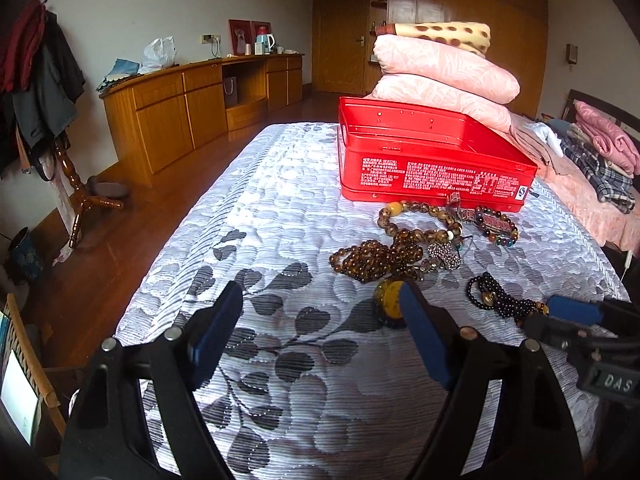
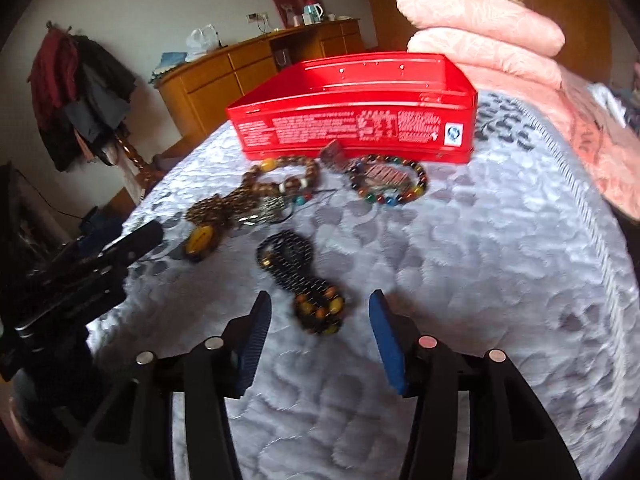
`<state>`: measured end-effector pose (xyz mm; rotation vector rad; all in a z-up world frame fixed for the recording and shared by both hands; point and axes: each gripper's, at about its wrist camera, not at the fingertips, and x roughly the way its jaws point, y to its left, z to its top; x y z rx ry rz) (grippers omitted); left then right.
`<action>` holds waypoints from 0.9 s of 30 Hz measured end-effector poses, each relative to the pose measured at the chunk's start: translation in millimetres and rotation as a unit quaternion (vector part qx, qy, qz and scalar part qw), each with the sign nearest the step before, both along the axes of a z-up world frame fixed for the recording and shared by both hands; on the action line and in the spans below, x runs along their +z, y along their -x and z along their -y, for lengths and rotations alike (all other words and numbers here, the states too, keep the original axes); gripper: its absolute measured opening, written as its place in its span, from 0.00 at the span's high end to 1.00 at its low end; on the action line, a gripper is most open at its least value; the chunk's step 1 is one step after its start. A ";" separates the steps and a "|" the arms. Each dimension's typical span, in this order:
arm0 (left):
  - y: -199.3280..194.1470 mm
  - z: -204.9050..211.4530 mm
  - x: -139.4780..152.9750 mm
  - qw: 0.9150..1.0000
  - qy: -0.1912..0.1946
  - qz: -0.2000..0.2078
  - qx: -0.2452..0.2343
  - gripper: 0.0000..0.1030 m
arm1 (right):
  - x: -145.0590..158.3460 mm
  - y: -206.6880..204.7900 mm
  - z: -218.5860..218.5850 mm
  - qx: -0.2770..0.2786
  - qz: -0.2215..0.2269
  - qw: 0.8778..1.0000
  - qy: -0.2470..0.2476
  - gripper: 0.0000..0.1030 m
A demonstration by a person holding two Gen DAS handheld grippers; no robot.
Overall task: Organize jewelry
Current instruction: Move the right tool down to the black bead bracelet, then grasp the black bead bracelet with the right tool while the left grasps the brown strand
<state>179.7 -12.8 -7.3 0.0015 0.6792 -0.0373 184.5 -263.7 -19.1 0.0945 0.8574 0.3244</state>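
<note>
Both sets of jaws stand open – the right gripper [image 2: 316,320] straddling the black bead strand [image 2: 298,276], the left gripper [image 1: 320,312] near the amber pendant [image 1: 387,300] – ready to lift jewelry into the red tin [image 2: 352,120] at the far side of the bed [image 2: 480,260]

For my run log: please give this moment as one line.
left gripper: open, empty | right gripper: open at black bead strand | red tin: empty

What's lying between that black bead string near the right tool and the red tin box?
The multicoloured bead bracelet and the brown bead pile lie against the open red tin box's front wall, beyond the black bead string. Nothing separates the right tool from the string.
</note>
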 end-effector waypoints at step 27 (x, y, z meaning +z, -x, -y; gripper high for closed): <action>-25.2 32.3 -16.4 0.996 0.017 -0.068 -0.063 0.39 | -4.8 -6.8 12.7 -0.045 -0.005 0.999 0.001 0.76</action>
